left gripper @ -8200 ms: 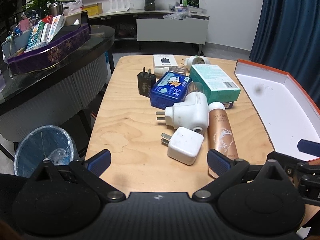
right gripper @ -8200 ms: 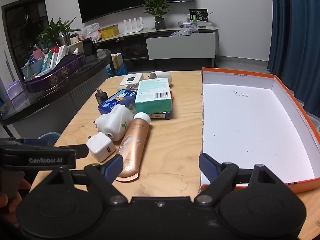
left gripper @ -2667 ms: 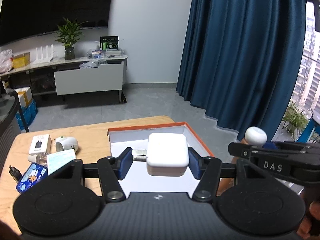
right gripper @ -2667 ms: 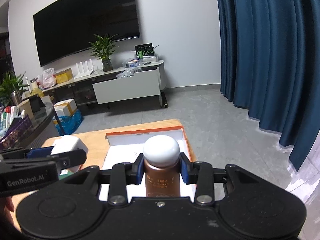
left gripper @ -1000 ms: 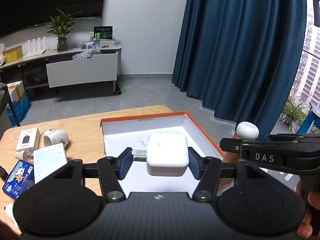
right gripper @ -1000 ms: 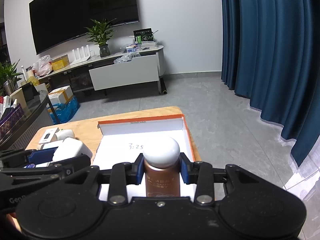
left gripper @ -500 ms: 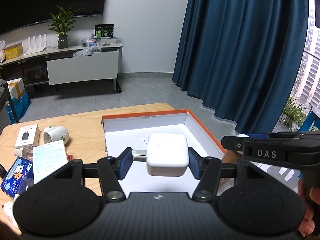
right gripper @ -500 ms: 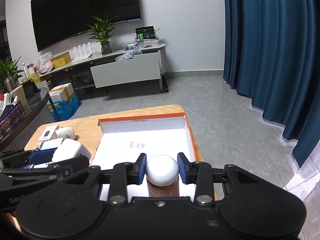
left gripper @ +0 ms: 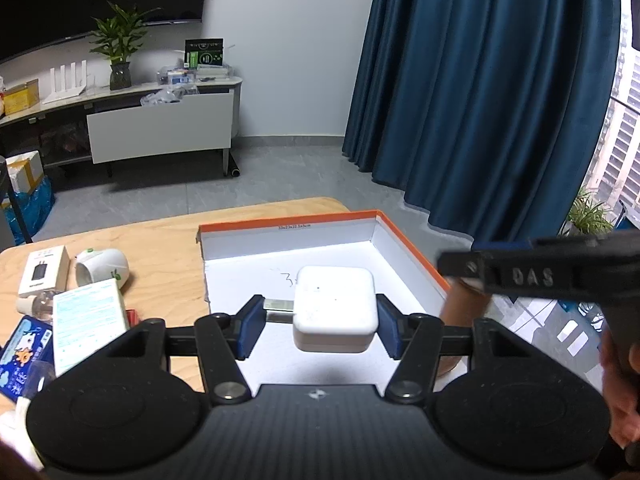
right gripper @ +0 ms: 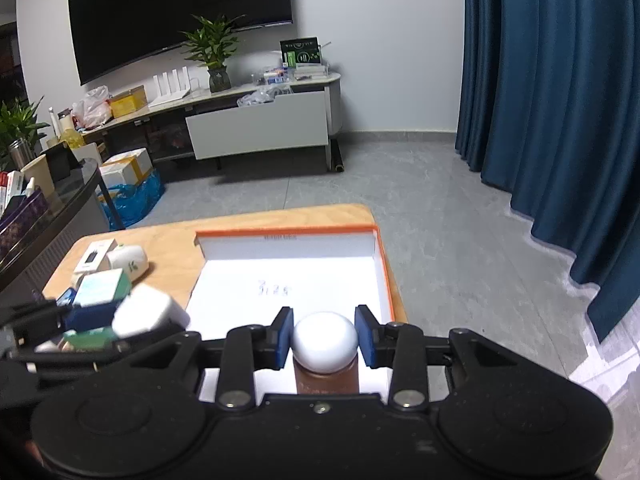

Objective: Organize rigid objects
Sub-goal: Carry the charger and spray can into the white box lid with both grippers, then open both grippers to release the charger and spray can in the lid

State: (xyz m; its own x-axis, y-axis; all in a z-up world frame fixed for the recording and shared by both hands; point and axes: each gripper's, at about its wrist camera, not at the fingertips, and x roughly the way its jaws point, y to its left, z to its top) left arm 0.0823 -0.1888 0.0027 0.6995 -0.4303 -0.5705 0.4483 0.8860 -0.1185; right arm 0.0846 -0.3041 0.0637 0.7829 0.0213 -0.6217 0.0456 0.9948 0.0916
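Note:
My left gripper (left gripper: 318,328) is shut on a white square charger (left gripper: 335,307), with its metal prongs against the left pad, held above the orange-rimmed white box (left gripper: 408,246). My right gripper (right gripper: 324,342) has its jaws a little apart from the white cap of a copper bottle (right gripper: 324,342), which stands upright between them over the near part of the box (right gripper: 382,256). In the left wrist view the right gripper (left gripper: 540,276) shows blurred at the right, with the bottle's body (left gripper: 460,312) below it. In the right wrist view the left gripper with the charger (right gripper: 148,312) shows at the left.
On the wooden table (left gripper: 160,236) left of the box lie a green-white carton (left gripper: 86,328), a blue packet (left gripper: 22,348), a white plug adapter (left gripper: 102,272) and a small white charger box (left gripper: 42,270). Blue curtains hang to the right; the table edge is just beyond the box.
The right gripper's jaws have parted from the bottle and the bottle has sunk lower between them. Both grippers have come down closer over the box. The left still holds the charger.

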